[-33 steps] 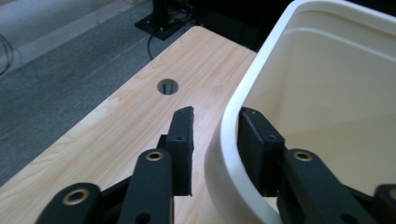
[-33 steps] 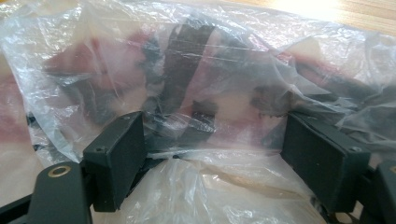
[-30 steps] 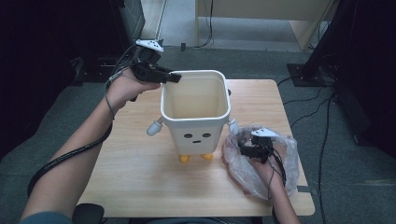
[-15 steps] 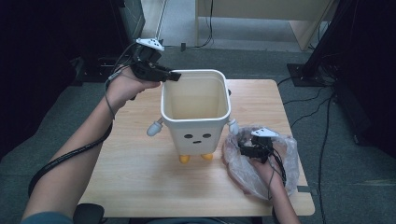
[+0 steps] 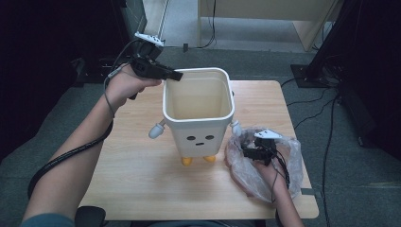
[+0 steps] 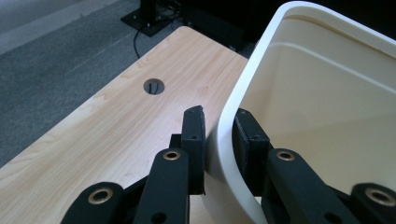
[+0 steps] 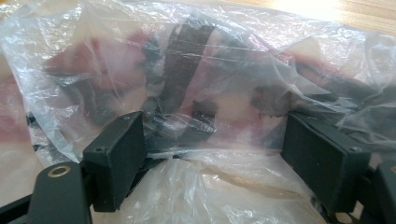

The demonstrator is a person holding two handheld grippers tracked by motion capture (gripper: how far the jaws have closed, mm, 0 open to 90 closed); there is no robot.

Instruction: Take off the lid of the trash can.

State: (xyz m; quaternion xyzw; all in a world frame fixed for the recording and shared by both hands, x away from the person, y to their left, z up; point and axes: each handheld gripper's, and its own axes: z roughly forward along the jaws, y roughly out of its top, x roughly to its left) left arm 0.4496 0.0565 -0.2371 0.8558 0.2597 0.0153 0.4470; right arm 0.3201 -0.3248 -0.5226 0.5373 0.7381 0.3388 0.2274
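Observation:
A white bin [image 5: 198, 111] with a drawn face, stub arms and orange feet stands upright in the middle of the wooden table [image 5: 127, 161]. My left gripper [image 5: 174, 74] is shut on the bin's far left rim. In the left gripper view one jaw sits outside the wall and one inside, at the bin's [image 6: 327, 116] corner, with the left gripper [image 6: 219, 122] pinching it. A crumpled clear plastic bag [image 5: 286, 158] lies at the table's right front. My right gripper [image 5: 247, 152] is among its folds, open, with the bag's film [image 7: 210, 70] bunched between the spread jaws of the right gripper [image 7: 212, 140].
A round cable hole [image 6: 153, 86] is cut in the table beyond the bin. Cables trail on the grey floor [image 5: 331, 109] to the right, and a dark stand base [image 5: 307, 73] sits past the table's far right corner.

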